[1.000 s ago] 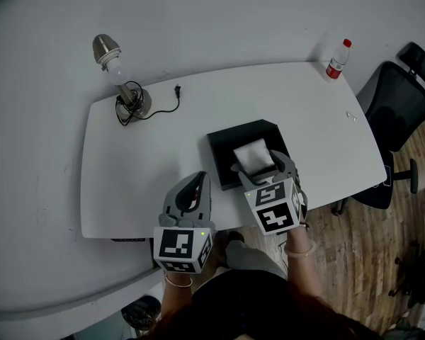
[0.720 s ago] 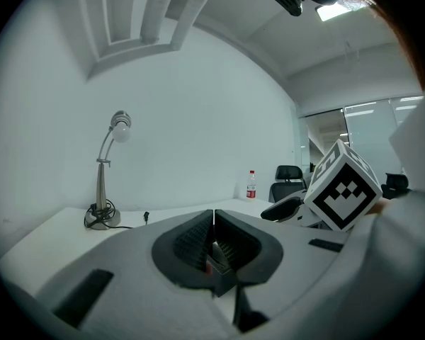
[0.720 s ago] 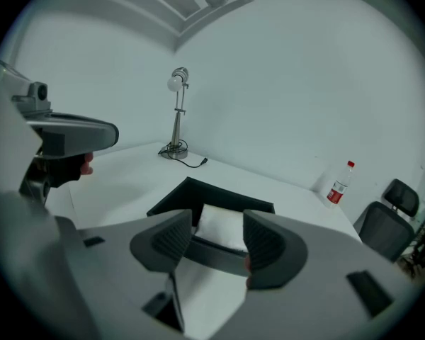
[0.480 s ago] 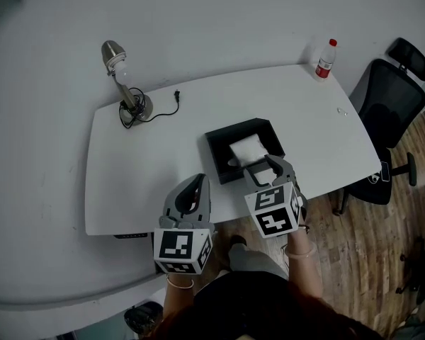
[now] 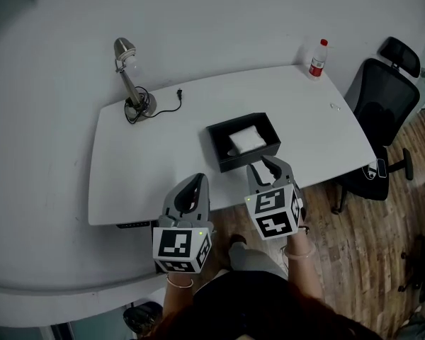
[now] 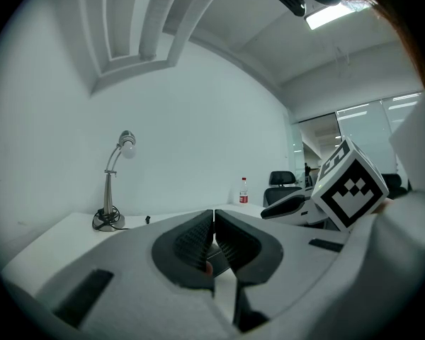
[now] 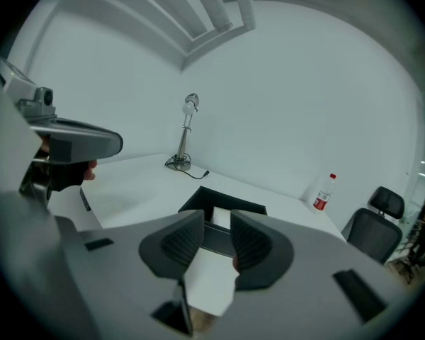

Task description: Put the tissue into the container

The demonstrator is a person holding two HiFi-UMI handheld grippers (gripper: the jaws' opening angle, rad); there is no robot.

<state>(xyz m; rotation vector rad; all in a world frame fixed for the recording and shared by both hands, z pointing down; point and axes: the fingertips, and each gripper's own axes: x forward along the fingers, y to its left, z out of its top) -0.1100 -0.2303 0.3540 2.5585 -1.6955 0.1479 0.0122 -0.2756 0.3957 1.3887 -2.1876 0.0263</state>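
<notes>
A white folded tissue [image 5: 246, 139] lies inside the black open container [image 5: 248, 163] in the middle of the white table [image 5: 142, 176]. My right gripper [image 5: 269, 167] hovers just in front of the container's near wall, apart from the tissue. Its jaws are closing, a narrow gap is left between them, and nothing is in it. The right gripper view shows the container [image 7: 198, 202] and the tissue [image 7: 220, 216] through the gap of the right gripper [image 7: 217, 236]. My left gripper [image 5: 195, 183] hangs over the table's near edge, left of the container, its jaws shut on nothing [image 6: 214, 238].
A desk lamp [image 5: 131, 76] with a coiled cable stands at the table's far left, its plug [image 5: 178, 91] lying loose. A red-capped bottle [image 5: 316, 59] stands at the far right corner. A black office chair [image 5: 382, 98] stands on the wooden floor to the right.
My right gripper has drawn back from over the container toward the table's near edge and its jaws have narrowed. The tissue stays in the container. The left gripper has not moved.
</notes>
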